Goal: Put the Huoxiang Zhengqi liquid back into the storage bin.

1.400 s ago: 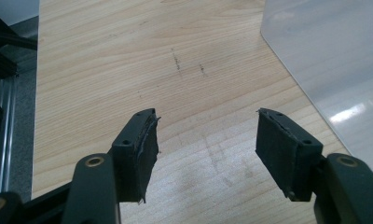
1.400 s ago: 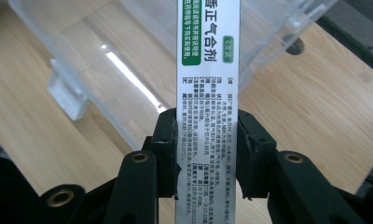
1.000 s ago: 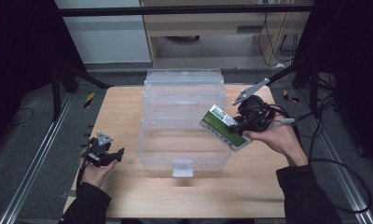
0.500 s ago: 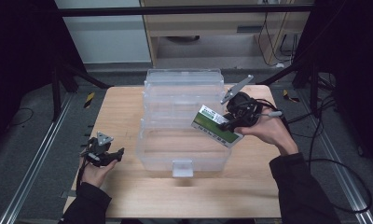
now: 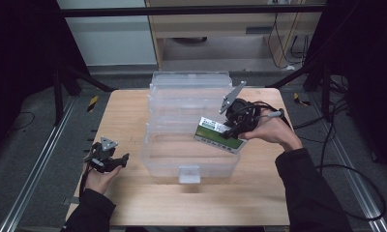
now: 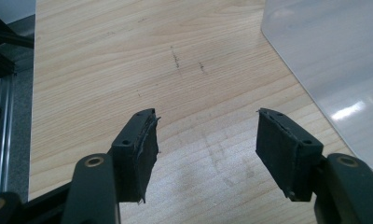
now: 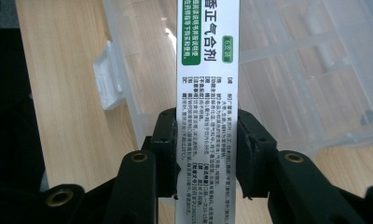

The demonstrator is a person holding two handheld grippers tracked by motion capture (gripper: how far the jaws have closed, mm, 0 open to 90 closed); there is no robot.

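Here the right gripper (image 5: 229,129) clamps the box (image 5: 219,136) flatwise above the open bin (image 5: 191,162), while the left gripper (image 6: 205,140) gapes wide, well apart.

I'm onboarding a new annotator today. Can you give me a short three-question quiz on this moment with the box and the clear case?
1. True or false: the left gripper is shut on something.
2. What does the right gripper hold?
A. a green and white carton
B. a roll of tape
C. a screwdriver
3. In the high view, where is the carton in relation to the clear plastic case?

Key
1. False. In the left gripper view its jaws stand wide apart over the bare wooden table, with nothing between them.
2. A. The jaws clamp the carton's narrow sides.
3. It is held tilted over the right part of the open case, not yet resting in it.
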